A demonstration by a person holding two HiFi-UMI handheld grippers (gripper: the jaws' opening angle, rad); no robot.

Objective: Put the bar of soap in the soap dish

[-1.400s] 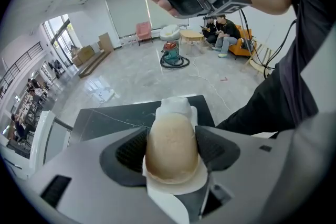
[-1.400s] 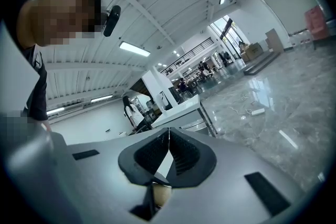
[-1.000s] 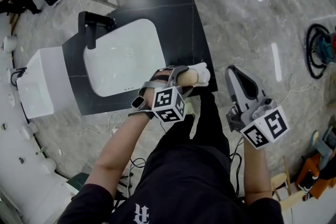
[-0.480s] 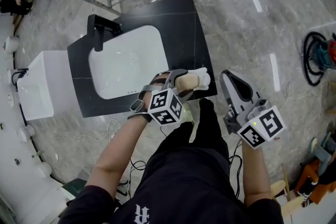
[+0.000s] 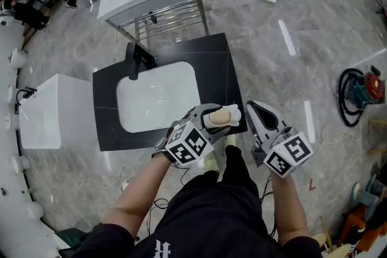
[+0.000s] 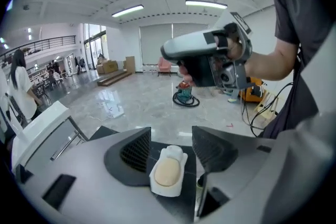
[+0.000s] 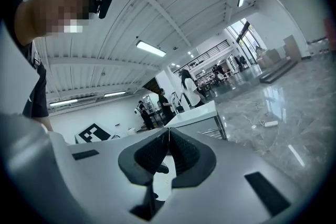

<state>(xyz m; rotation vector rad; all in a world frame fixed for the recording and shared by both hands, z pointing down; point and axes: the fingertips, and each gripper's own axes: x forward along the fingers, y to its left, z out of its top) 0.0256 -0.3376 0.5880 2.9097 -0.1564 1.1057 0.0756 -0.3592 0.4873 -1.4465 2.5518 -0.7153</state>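
The white basin is sunk in the left part of the black counter. My left tongs stand spread and pinch nothing. Their jaws have just been closing a little, on air. Through their gap, beyond and below the tips, the soap dish rests at the counter's near right corner. The bar of soap already lies in it, its long axis running away along my line of aim. Further right, off the counter's edge, my right tongs are pressed together and empty. The left is the nearer, and I judge the job done.
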